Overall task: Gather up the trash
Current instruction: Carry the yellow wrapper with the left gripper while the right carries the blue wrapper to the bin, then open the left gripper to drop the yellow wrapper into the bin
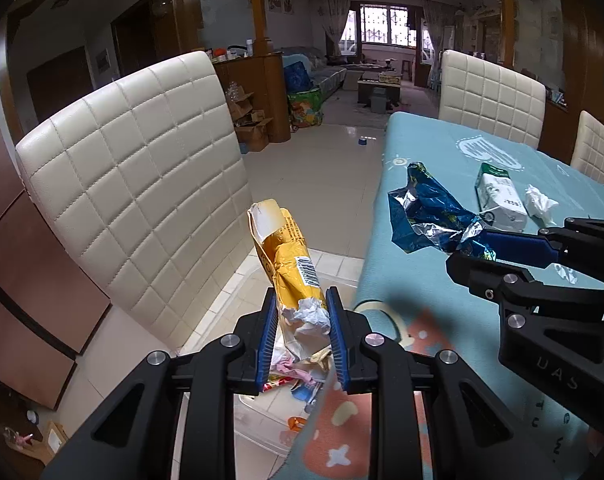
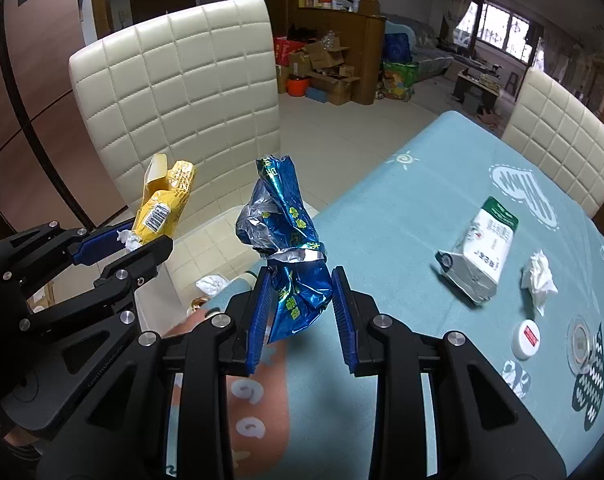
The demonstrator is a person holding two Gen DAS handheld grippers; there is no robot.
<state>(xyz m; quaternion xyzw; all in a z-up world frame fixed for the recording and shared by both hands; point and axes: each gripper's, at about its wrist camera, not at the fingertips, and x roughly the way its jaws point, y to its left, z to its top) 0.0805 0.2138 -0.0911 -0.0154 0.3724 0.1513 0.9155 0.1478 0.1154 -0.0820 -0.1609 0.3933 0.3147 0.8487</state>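
My left gripper (image 1: 302,320) is shut on a crumpled yellow carton (image 1: 290,256) with a wad of white tissue (image 1: 309,312) pinched against it. It hangs off the table's edge, above a clear plastic bin (image 1: 258,420) on the floor that holds several scraps. My right gripper (image 2: 300,292) is shut on a crumpled blue foil bag (image 2: 290,232), held over the table's near left corner. Each view shows the other gripper: the right gripper (image 1: 467,248) with the foil bag (image 1: 429,212), and the left gripper (image 2: 150,236) with the yellow carton (image 2: 162,204).
On the teal tablecloth (image 2: 401,208) lie a flattened white-and-green milk carton (image 2: 481,256), a crumpled tissue (image 2: 539,276), a white cap (image 2: 525,338) and a round glass piece (image 2: 579,346). A cream quilted chair (image 1: 142,184) stands close beside the bin; two more chairs line the table's far side.
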